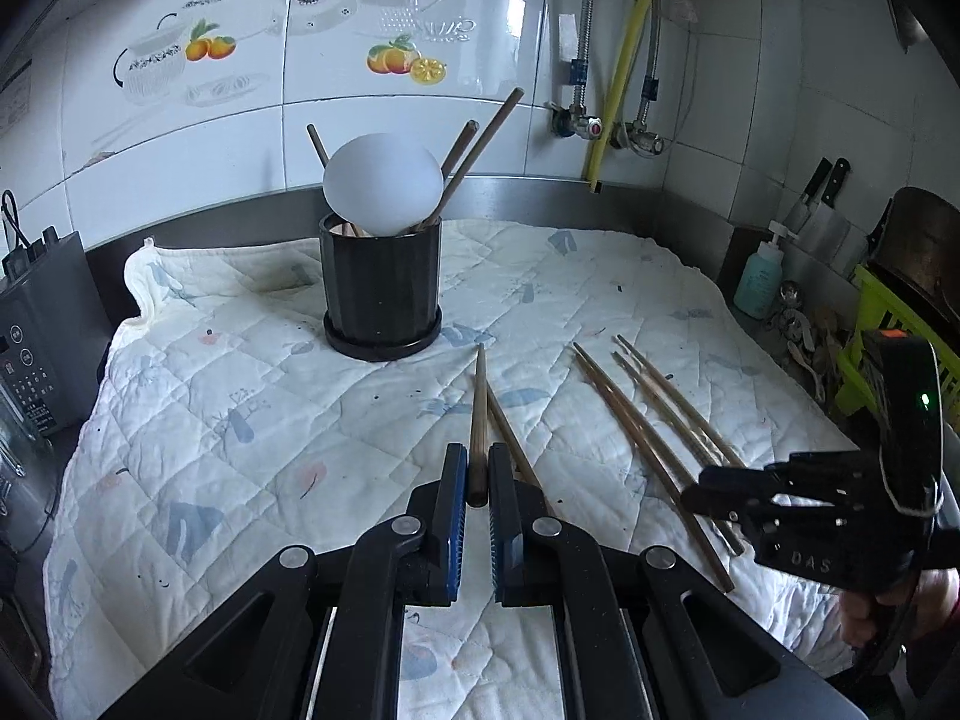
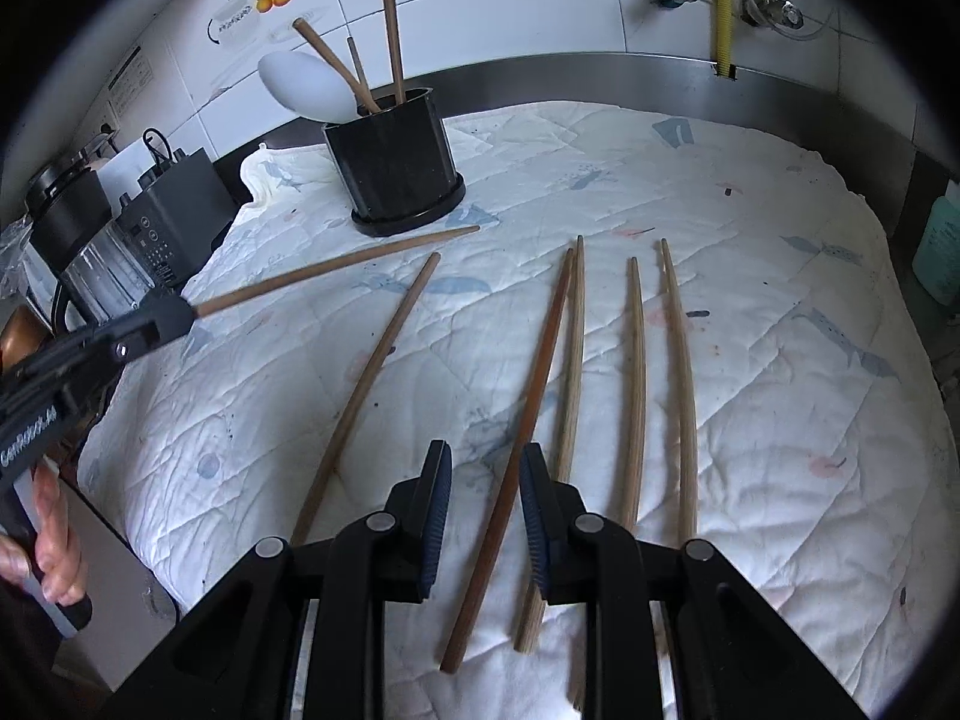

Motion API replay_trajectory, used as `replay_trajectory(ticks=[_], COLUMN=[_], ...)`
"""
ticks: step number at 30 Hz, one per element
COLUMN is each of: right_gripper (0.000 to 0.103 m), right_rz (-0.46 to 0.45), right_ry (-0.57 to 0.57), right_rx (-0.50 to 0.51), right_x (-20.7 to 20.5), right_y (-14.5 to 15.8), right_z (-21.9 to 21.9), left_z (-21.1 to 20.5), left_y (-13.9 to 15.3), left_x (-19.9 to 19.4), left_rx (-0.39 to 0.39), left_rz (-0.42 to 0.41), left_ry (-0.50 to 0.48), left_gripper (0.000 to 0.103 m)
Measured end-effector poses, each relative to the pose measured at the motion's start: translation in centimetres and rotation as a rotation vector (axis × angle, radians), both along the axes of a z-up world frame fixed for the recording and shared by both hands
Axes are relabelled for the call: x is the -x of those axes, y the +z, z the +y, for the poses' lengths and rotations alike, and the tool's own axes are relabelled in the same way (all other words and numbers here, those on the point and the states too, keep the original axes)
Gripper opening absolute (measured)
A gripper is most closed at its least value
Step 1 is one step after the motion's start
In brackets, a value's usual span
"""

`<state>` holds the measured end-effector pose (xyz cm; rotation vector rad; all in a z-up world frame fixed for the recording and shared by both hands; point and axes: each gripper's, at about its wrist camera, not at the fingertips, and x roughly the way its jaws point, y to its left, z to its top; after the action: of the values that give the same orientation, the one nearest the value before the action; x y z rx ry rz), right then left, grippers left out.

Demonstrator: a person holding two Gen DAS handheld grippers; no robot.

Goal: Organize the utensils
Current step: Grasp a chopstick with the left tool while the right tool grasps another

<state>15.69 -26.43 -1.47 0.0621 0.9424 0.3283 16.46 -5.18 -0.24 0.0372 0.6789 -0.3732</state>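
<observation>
A black utensil holder (image 1: 381,288) stands on the quilted cloth (image 1: 240,396) and holds a white spoon (image 1: 383,183) and three chopsticks. It also shows in the right wrist view (image 2: 399,171). My left gripper (image 1: 477,468) is shut on one brown chopstick (image 1: 478,414) and holds it above the cloth; the held chopstick (image 2: 336,270) points toward the holder. My right gripper (image 2: 483,468) is open, its fingers on either side of a dark brown chopstick (image 2: 528,408) lying on the cloth. Several more chopsticks (image 2: 633,372) lie beside it.
A black appliance (image 2: 174,210) and a blender jar (image 2: 102,276) stand left of the cloth. A teal soap bottle (image 1: 762,276), knives (image 1: 816,192) and a green rack (image 1: 882,324) are at the right. The tiled wall with pipes and a yellow hose (image 1: 630,48) is behind.
</observation>
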Motion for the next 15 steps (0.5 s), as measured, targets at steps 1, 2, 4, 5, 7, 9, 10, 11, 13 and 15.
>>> replay_trajectory(ticks=[1,2,4,5,7,9,10,11,13,15], right_gripper=[0.026,0.026,0.026,0.026,0.026,0.026,0.026,0.026,0.026,0.026], right_rz=[-0.004,-0.001,0.001,0.003,0.014,0.011,0.007,0.0,-0.032,-0.049], right_ry=[-0.002,-0.001,-0.007,-0.014,-0.028,-0.042,-0.047,-0.052,-0.06,-0.069], right_rx=[0.007,0.003,-0.013,-0.015,-0.026,-0.005,0.004,0.007,0.027,0.034], right_x=[0.7,1.3,2.4,3.0,3.7,4.3,4.4,4.5,4.6,4.5], right_y=[0.0,-0.1,-0.4,-0.6,-1.2,-1.8,-2.1,-2.3,-2.4,-2.4], right_z=[0.0,0.1,0.1,0.2,0.2,0.4,0.5,0.6,0.8,1.1], left_z=[0.1,0.2,0.3,0.4,0.5,0.6,0.7,0.7,0.9,1.1], left_y=[0.2,0.5,0.9,1.1,1.5,1.7,1.8,1.9,2.0,2.1], left_x=[-0.1,-0.1,-0.1,-0.2,-0.2,-0.3,-0.3,-0.4,-0.4,-0.5], left_rx=[0.0,0.001,0.001,0.002,-0.001,-0.005,-0.004,-0.004,-0.004,-0.004], left_rz=[-0.006,-0.012,-0.023,-0.028,-0.036,-0.041,-0.042,-0.042,-0.046,-0.048], left_ry=[0.003,0.005,0.007,0.007,0.007,0.009,0.009,0.011,0.016,0.022], left_gripper=[0.006,0.006,0.006,0.006,0.006,0.006,0.006,0.006,0.006,0.006])
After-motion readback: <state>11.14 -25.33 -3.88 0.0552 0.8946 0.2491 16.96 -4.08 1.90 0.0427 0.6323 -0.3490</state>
